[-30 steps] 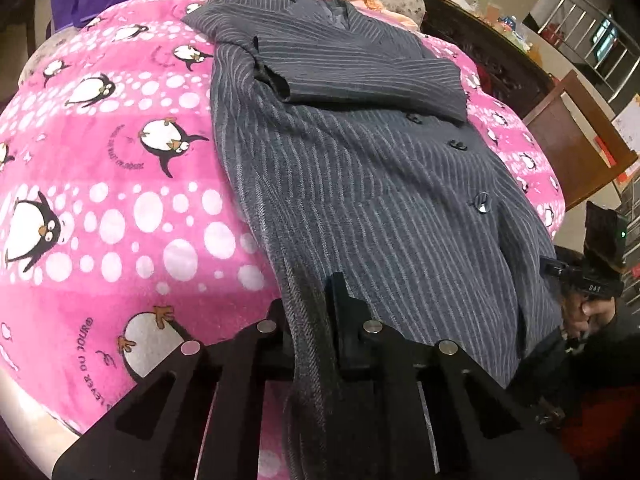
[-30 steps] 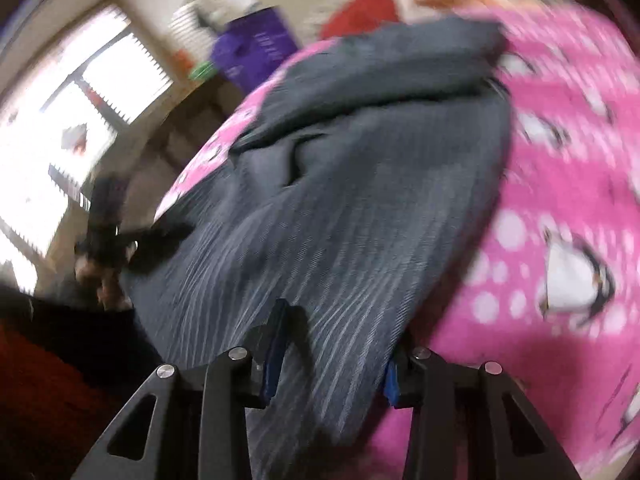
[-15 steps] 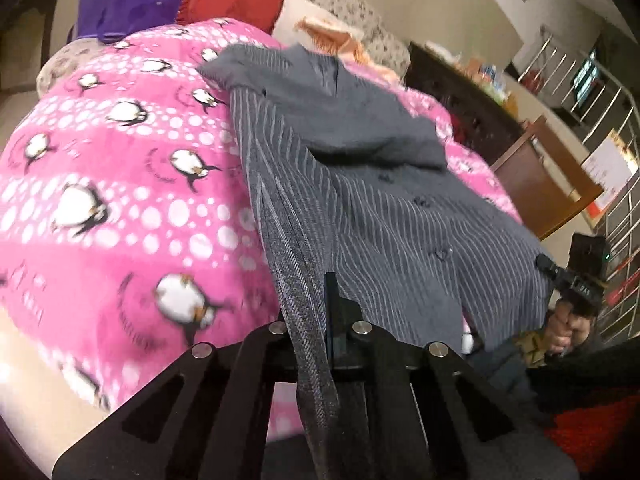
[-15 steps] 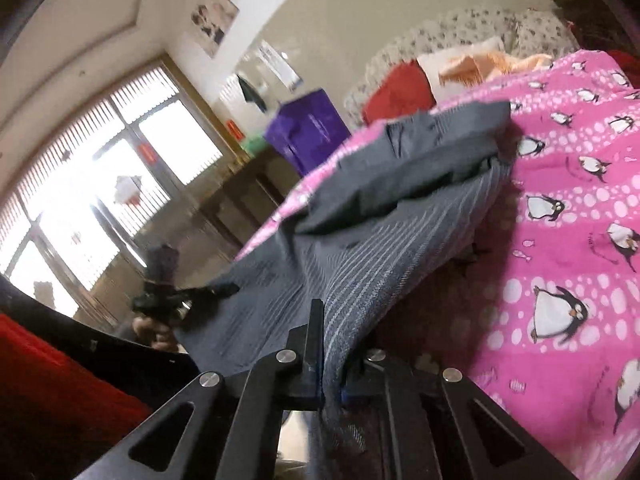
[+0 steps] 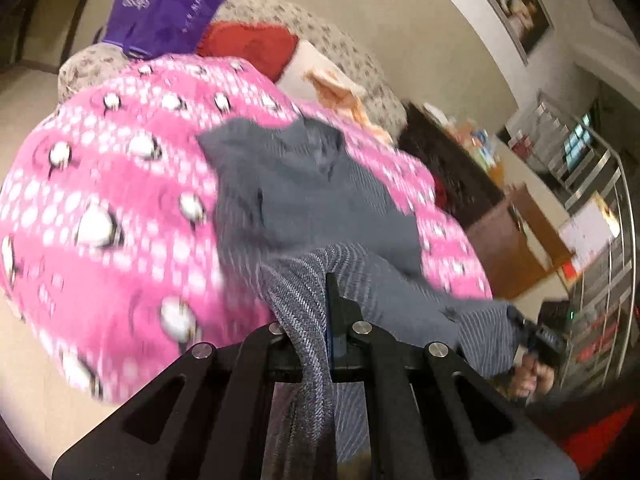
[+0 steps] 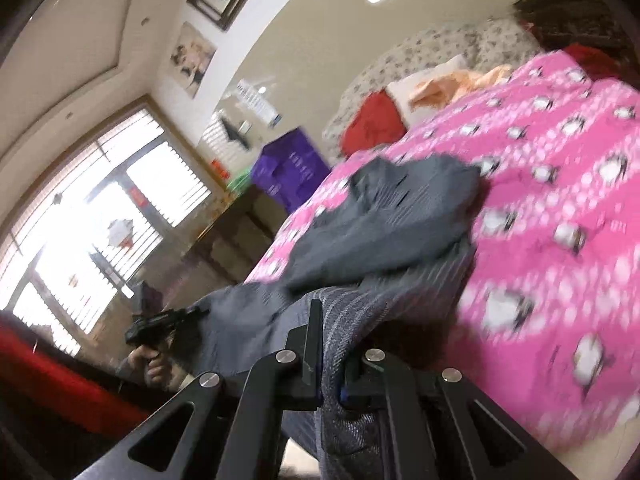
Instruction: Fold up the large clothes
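The left gripper (image 5: 316, 344) has its jaws pinching a fold of the grey striped jacket (image 5: 320, 200) at the hem. The right gripper (image 6: 332, 360) likewise pinches the hem's other corner. The hem hangs raised between both grippers; the remaining jacket lies on the pink penguin blanket (image 5: 100, 200), extending toward 12 o'clock. Beyond, at 11 o'clock in the left wrist view, stands a purple bag (image 5: 164, 4).

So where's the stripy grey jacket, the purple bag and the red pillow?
striped grey jacket (image 5: 320, 208): left wrist view, on its upper body below the collar.
purple bag (image 5: 160, 4): left wrist view, middle of its front.
red pillow (image 6: 374, 124): right wrist view, middle of the cushion.
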Demonstrator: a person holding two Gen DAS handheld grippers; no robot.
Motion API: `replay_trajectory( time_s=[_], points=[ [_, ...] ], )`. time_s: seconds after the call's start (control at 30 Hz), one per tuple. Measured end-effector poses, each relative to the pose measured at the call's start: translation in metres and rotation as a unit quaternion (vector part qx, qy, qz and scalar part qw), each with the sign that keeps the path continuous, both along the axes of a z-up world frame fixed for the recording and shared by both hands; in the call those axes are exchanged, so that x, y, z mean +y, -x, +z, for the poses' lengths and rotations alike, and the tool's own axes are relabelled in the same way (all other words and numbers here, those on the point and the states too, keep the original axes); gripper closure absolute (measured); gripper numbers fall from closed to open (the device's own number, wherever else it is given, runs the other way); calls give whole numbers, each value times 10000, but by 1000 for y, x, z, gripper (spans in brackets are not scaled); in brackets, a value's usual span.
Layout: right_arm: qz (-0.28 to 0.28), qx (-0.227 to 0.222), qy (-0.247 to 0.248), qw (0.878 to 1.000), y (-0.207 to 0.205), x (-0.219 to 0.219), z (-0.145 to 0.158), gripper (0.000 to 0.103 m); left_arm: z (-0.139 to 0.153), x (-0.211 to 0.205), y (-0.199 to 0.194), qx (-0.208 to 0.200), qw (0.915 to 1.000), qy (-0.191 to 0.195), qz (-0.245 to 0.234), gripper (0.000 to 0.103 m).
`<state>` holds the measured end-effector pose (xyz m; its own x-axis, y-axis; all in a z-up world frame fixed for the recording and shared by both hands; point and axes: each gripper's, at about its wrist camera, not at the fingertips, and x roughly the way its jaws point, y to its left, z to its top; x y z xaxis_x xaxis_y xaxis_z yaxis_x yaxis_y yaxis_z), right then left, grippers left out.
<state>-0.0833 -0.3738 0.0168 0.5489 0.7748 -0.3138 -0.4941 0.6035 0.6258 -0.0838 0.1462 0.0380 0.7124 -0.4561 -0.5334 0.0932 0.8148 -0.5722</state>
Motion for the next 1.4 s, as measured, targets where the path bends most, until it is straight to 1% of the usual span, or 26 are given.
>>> replay_trajectory(
  time_s=[0.07,0.17,0.23,0.33,0.37,0.4,0.43,0.47,0.53,0.63,0.67,0.7,0.77,0.83,0.9,0.97,1.0,1.03,1.07,1.1,1.13,1.2,1.27,1.33,1.37,1.4],
  points=[
    [-177,-22,27,9998,-32,-5,6,98,7,3,-36,-1,9999,70,143,101],
    [-318,26,216,9993,-89,3,15,98,14,-1,-89,6,9995,-154,264,101],
    [-444,160,402,9981,-135,11,18,98,17,1,-131,87,9990,-172,395,101],
    [-697,526,622,9942,-208,22,13,98,10,9,-193,433,9972,-48,608,101],
    [-801,699,734,9916,-238,28,8,98,6,12,-212,597,9962,25,637,101],
    [-861,814,785,9899,-254,31,4,98,-1,16,-239,876,9933,45,751,101],
    [-901,1040,864,9867,-280,38,-4,98,-6,18,-256,1027,9912,-39,834,101],
    [-907,1162,978,9842,-301,45,-10,98,-14,18,-277,1176,9888,-226,891,100],
    [-989,1407,1185,9779,-338,57,-28,98,-34,19,-305,1392,9853,-391,905,100],
    [-1190,1968,1245,9652,-371,67,-65,97,-70,11,-331,1658,9788,-934,760,99],
    [-1242,2043,1219,9633,-373,68,-73,96,-78,8,-335,1630,9778,-1143,654,98],
    [-1267,1971,1177,9650,-374,69,-79,96,-86,2,-336,1510,9768,-1426,526,98],
    [-1221,1818,1154,9689,-371,67,-79,95,-88,-4,-333,1265,9753,-1770,388,98],
    [-1056,1811,1058,9720,-368,61,-77,89,-89,-7,-332,1132,9720,-2049,206,97],
    [-938,1871,997,9728,-362,52,-70,82,-87,-3,-331,1133,9716,-2076,39,97],
    [-913,1933,814,9735,-350,39,-59,80,-83,8,-328,1243,9744,-1872,11,94],
    [-907,1915,704,9748,-343,32,-52,80,-81,14,-324,1307,9756,-1766,33,91],
    [-916,1833,625,9768,-334,25,-44,80,-77,19,-319,1335,9743,-1810,97,77],
    [-974,1693,642,9786,-319,19,-32,79,-72,22,-313,1336,9730,-1879,137,52],
    [-1026,1570,677,9799,-306,13,-22,78,-67,26,-306,1342,9717,-1933,196,38],
    [-1068,1435,705,9813,-291,6,-12,78,-59,30,-295,1263,9716,-1974,330,32],
    [-1067,1214,806,9836,-267,-1,5,78,-43,29,-272,1082,9734,-1974,427,32],
    [-937,835,924,9878,-237,4,21,78,-23,20,-237,697,9761,-2021,397,32],
    [-550,477,1188,9902,-209,23,29,78,-8,-1,-201,274,9797,-1976,219,32],
    [-370,364,1344,9896,-201,35,29,78,-5,-16,-184,129,9823,-1870,59,32],
    [-205,246,1532,9877,-193,48,27,78,-8,-29,-171,109,9836,-1794,-148,32]
  ],
)
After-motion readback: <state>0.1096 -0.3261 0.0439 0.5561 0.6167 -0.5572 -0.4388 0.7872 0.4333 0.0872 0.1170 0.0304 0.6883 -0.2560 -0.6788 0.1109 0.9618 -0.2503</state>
